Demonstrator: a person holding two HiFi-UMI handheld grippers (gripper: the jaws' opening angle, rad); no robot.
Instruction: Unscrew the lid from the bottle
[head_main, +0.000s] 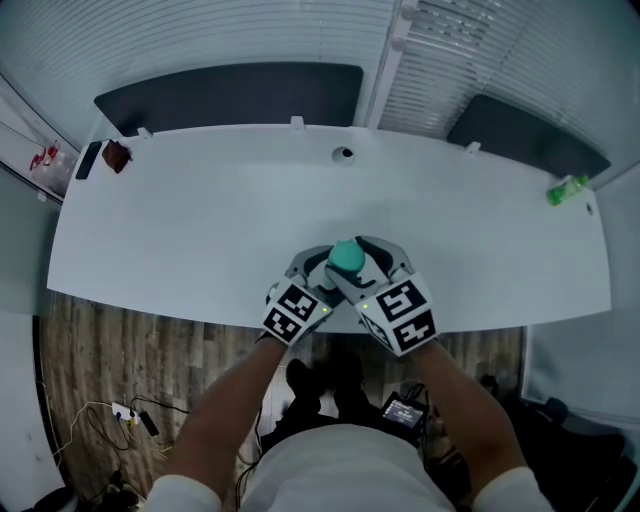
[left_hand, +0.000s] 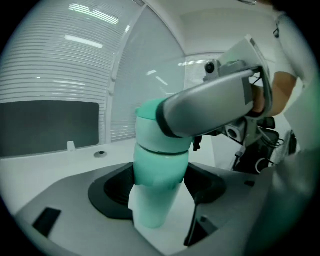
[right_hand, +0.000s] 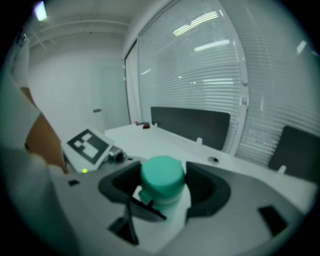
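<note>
Forearms (head_main: 240, 400) at the bottom of the head view carry two grippers, each topped by a cube (head_main: 297, 310) with black-and-white square markers, above a smooth white table (head_main: 200, 230) near its front edge. Between them, the left gripper (head_main: 318, 265) has its dark, concave pads (left_hand: 112, 192) clenched on the glossy mint-green body of the bottle (left_hand: 160, 170), which tapers to a paler base. On the right gripper (head_main: 378, 258) the jaws are released, with a curved dark pad on either side of the round, smooth green lid (right_hand: 161, 175), which sits on the bottle, and neither pad presses on it.
</note>
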